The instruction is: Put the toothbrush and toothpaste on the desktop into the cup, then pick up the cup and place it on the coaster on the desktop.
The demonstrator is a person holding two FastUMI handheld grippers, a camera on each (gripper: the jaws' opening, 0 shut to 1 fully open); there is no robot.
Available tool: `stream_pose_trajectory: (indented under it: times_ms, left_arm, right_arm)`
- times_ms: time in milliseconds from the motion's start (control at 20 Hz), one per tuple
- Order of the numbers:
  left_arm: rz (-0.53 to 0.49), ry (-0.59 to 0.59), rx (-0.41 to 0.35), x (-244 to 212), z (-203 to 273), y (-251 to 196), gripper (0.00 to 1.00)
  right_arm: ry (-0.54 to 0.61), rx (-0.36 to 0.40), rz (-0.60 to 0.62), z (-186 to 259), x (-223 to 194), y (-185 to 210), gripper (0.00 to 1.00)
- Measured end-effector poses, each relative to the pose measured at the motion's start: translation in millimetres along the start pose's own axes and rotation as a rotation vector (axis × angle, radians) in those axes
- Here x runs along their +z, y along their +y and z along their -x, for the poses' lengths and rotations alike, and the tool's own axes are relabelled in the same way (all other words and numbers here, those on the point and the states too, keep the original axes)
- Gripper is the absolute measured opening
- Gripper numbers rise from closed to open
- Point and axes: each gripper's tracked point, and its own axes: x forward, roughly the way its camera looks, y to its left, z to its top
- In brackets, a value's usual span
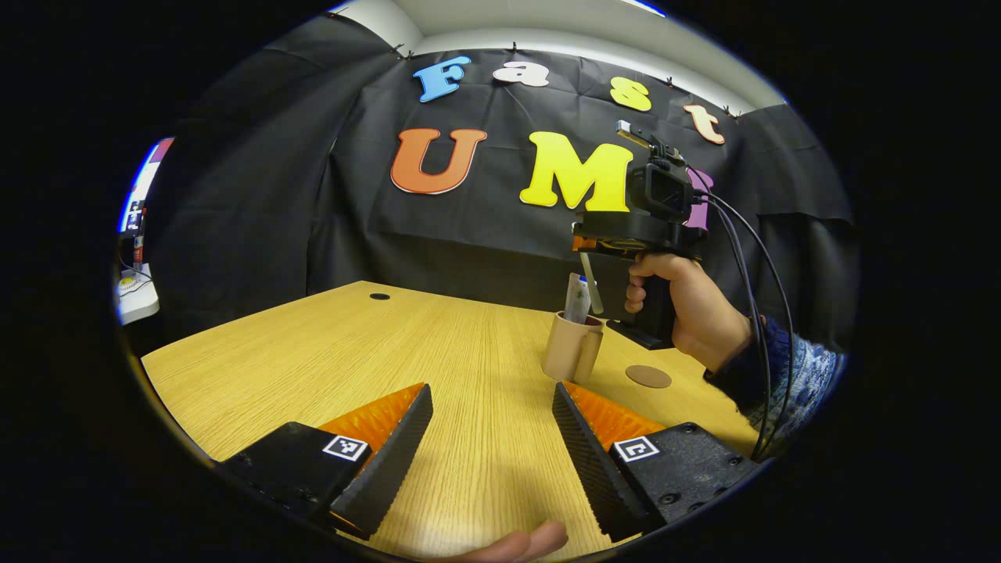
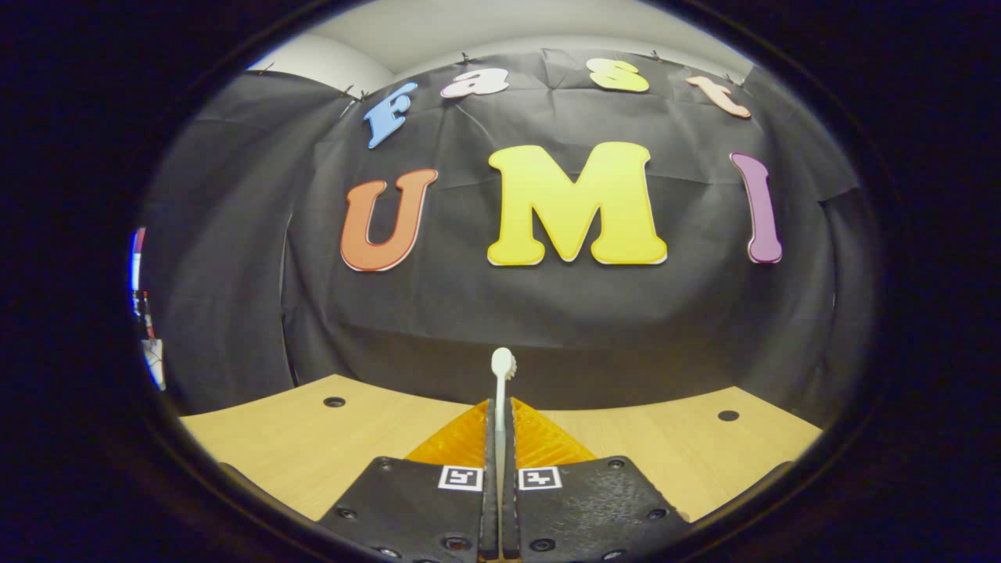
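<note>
**Toothbrush hanging over the cup, toothpaste already in**

In the left gripper view, the left gripper [image 1: 491, 426] is hovering low over the wooden worktop [image 1: 328, 352] with its fingers [image 1: 391, 453] standing wide apart and gripping nothing, bare wood showing between them. A fingertip of the person is peeking in at the bottom edge. Ahead, toward the worktop's far right part, the beige cup [image 1: 572, 348] is standing upright with its handle facing this camera, and the toothpaste [image 1: 578, 298] is sticking up out of its mouth. Just beside the cup, nearer the right edge, the round brown coaster [image 1: 648, 376] is lying flat and bare. Above the cup a hand [image 1: 688, 309] in a patterned sleeve is holding the right gripper [image 1: 588, 249], cables trailing from it, and the toothbrush [image 1: 591, 283] is hanging down from it toward the cup's rim; whether its lower end is inside the cup I cannot tell.

The right gripper view is giving the close look: its fingers [image 2: 490, 469] are pressed together on the toothbrush handle, and the white bristle head [image 2: 502, 364] is poking out past the tips. Beyond it, the worktop's far edge and two small dark holes [image 2: 334, 402] near the back corners are showing.
</note>
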Motion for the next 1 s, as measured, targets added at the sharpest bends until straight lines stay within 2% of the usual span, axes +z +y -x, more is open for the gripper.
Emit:
stream_pose_trajectory:
  times_ms: [500,550,600,650,750,900,1000]
  left_arm:
    - [0.006,0.028,-0.014,-9.3,-2.2,-3.0,0.98]
    - [0.004,0.028,-0.017,-9.0,-2.6,-4.8,0.98]
    - [0.001,0.027,-0.016,-8.4,-2.8,-5.7,0.98]
    - [-0.003,0.028,-0.012,-8.0,-3.7,-4.4,0.98]
    - [-0.010,0.035,-0.008,-9.2,-5.5,-5.7,0.98]
    - [-0.038,0.035,-0.015,-5.5,-8.3,-10.3,0.98]
    - [-0.045,0.043,-0.023,0.4,-18.3,-19.1,0.98]
  right_arm:
    - [-0.003,-0.027,0.001,3.3,3.6,-12.1,0.02]
    - [-0.006,-0.028,0.003,7.2,5.2,-12.9,0.05]
    - [-0.013,-0.032,0.010,9.0,7.3,-15.6,0.16]
    - [-0.023,-0.040,0.020,12.0,10.2,-18.4,0.20]
    - [-0.035,-0.063,0.029,18.6,15.0,-26.8,0.46]
    - [-0.058,-0.103,0.027,33.1,28.3,-44.2,0.96]
    - [-0.059,-0.107,0.028,45.2,34.9,-54.3,0.96]
